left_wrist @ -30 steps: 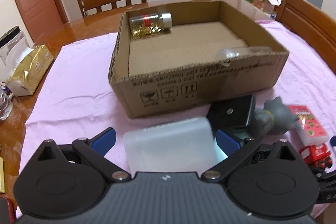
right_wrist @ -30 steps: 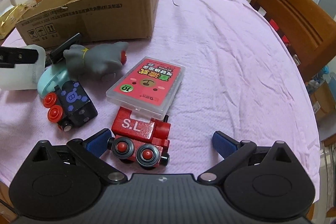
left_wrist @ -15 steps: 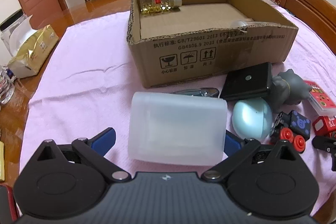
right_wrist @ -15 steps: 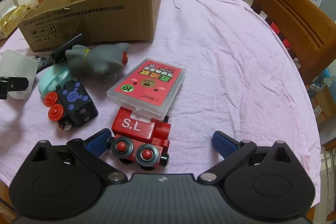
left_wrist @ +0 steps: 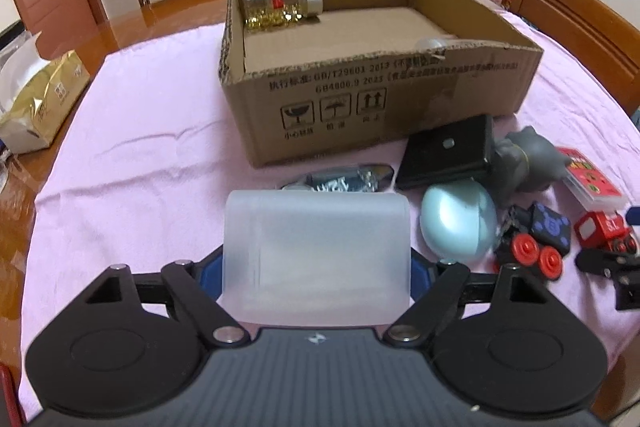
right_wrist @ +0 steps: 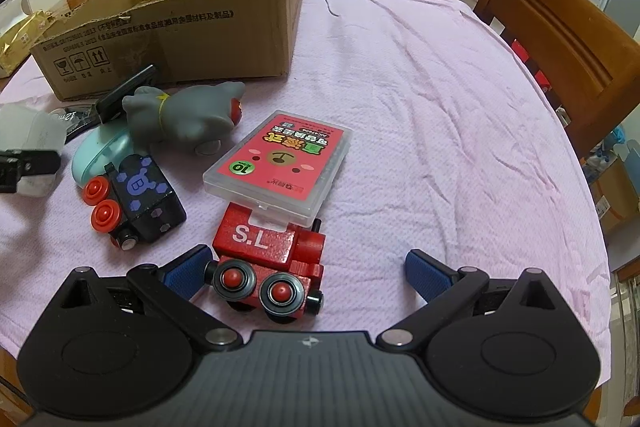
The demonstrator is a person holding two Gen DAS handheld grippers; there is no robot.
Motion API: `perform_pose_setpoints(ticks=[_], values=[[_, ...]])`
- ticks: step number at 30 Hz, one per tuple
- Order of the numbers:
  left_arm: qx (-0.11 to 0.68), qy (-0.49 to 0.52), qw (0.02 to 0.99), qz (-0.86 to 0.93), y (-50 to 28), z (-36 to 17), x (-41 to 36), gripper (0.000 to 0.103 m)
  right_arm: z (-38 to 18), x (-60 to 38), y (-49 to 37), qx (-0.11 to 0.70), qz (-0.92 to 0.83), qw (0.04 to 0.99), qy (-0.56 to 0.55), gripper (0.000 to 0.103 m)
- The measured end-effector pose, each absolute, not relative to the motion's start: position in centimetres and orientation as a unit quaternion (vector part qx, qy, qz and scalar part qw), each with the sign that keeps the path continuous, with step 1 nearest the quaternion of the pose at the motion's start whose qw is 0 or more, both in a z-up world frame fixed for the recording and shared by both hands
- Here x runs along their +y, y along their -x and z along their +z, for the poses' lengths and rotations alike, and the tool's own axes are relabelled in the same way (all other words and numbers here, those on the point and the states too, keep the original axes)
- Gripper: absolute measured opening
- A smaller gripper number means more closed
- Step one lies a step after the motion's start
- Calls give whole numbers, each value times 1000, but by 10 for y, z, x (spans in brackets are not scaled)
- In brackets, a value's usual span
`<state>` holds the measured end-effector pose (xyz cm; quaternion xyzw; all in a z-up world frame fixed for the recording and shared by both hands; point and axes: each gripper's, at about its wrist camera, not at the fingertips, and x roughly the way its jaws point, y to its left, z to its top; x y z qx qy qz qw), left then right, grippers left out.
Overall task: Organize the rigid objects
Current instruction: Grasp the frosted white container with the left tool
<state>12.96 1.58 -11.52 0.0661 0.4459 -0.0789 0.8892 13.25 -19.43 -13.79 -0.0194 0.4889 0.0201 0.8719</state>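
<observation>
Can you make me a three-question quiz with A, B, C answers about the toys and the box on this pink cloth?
1. Where does the bottle of yellow capsules lie?
A. inside the cardboard box
B. on the pink cloth
C. on a chair

2. What colour is the toy train marked S.L?
A. blue
B. red
C. green

3. What does the left claw have between its fingers?
A. nothing
B. the grey toy animal
C. the frosted plastic box

Answers:
1 A: the bottle rests in the box's far corner.
2 B: its body is red, with white letters.
3 C: the claw's jaws are closing, and the frosted box fills the gap between the blue pads.
</observation>
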Motion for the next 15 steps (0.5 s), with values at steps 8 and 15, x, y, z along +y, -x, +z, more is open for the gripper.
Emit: perform_pose_setpoints(ticks=[8,15], values=[[480,-61,870,-90,-112,-112,24,83,-136,-189,-134,504,21,863,19,103],[475,-63,874,-86,-114,-112,23,88,-135,-168,-132,512,69,855,43,101]])
